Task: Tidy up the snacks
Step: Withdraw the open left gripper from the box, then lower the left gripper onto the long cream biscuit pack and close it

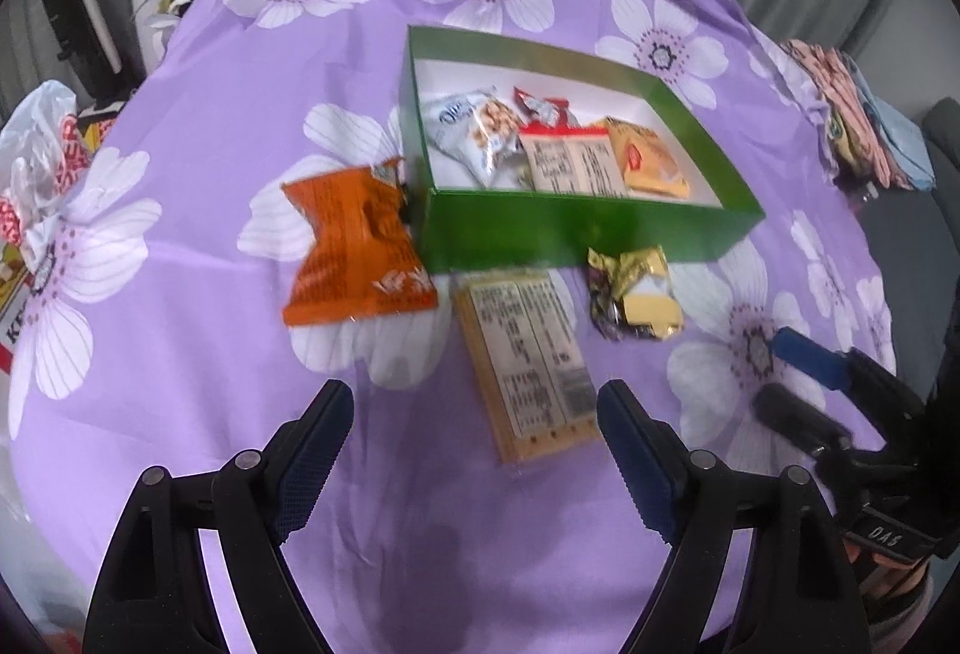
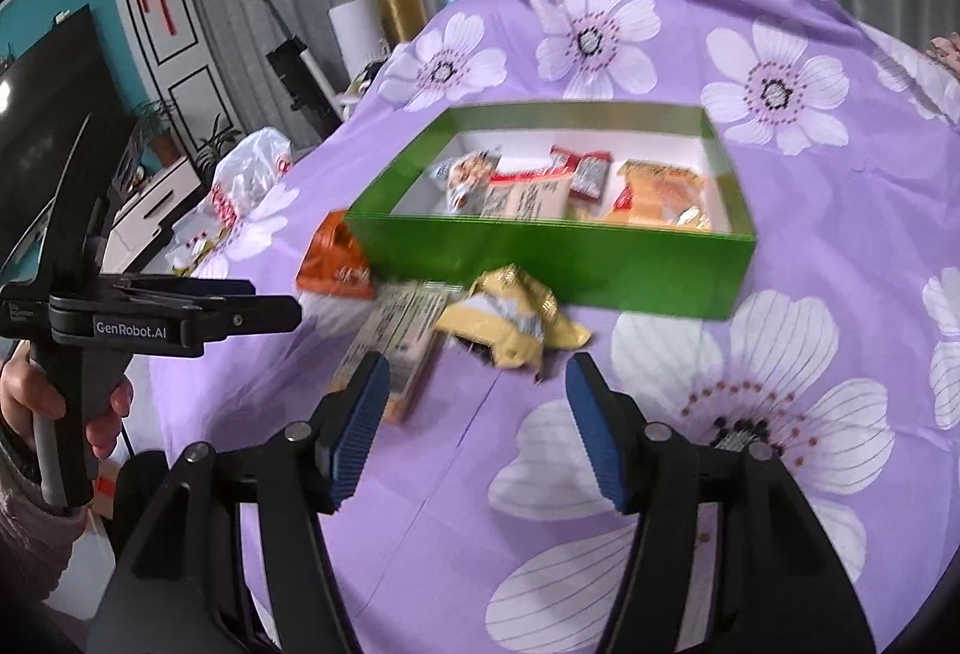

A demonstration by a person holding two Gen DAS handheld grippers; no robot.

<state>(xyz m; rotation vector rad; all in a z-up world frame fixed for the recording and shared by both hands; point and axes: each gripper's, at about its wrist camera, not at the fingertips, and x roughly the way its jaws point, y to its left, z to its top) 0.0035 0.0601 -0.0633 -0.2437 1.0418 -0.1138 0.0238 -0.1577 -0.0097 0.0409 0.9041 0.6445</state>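
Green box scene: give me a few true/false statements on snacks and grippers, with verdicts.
1. The green box already holds several snack packets. True.
2. The orange packet lies inside the box. False: it lies on the tablecloth, outside the box's left end.
3. The left gripper is shut on the tan cracker pack. False: its jaws are open and hold nothing.
4. The yellow packet lies outside the box, ahead of the open right gripper. True.
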